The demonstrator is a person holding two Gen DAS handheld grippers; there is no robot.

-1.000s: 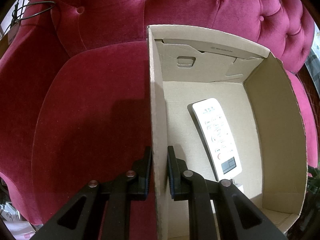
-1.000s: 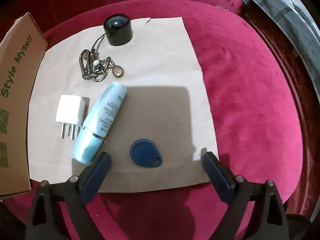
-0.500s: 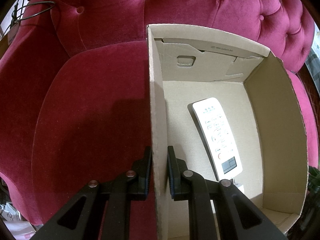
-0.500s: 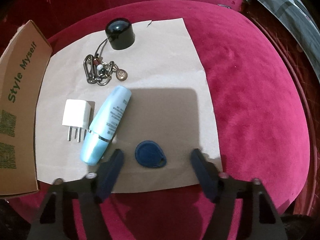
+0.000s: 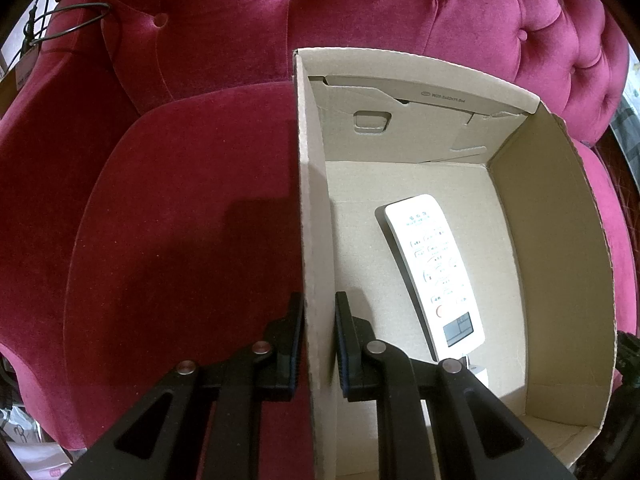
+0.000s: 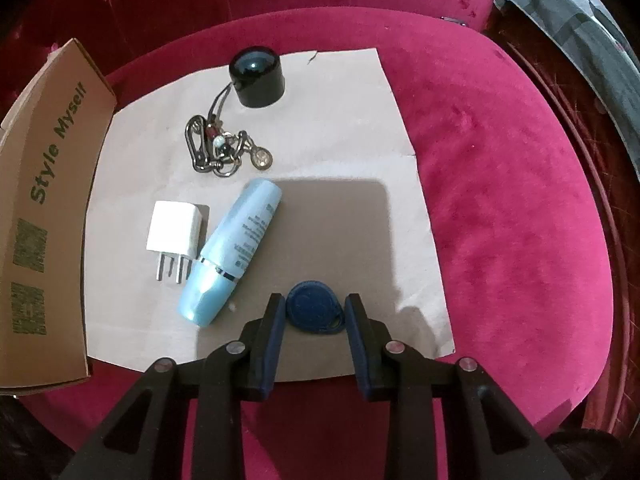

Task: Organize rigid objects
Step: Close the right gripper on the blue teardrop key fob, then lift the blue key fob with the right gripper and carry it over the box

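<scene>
My left gripper (image 5: 319,308) is shut on the left wall of an open cardboard box (image 5: 314,220), one finger outside and one inside. A white remote (image 5: 434,268) lies on the box floor. In the right wrist view, my right gripper (image 6: 314,304) points down at a brown paper sheet (image 6: 340,128). Its jaws are closing around a flat blue key fob (image 6: 314,312), which lies between them on the paper with the pads close at each side. A light blue tube (image 6: 236,256), a white charger plug (image 6: 174,232), a metal keychain (image 6: 216,152) and a black round cap (image 6: 258,76) lie further up the sheet.
Everything rests on a crimson velvet sofa (image 6: 500,200) with a tufted back (image 5: 360,8). The box's printed outer side (image 6: 44,216) borders the paper on the left. A small white item (image 5: 478,372) lies in the box beyond the remote's near end. A wooden rim (image 6: 600,160) runs along the right.
The right gripper's jaws have narrowed from wide apart to just beside the blue key fob. The left gripper and the box have stayed still.
</scene>
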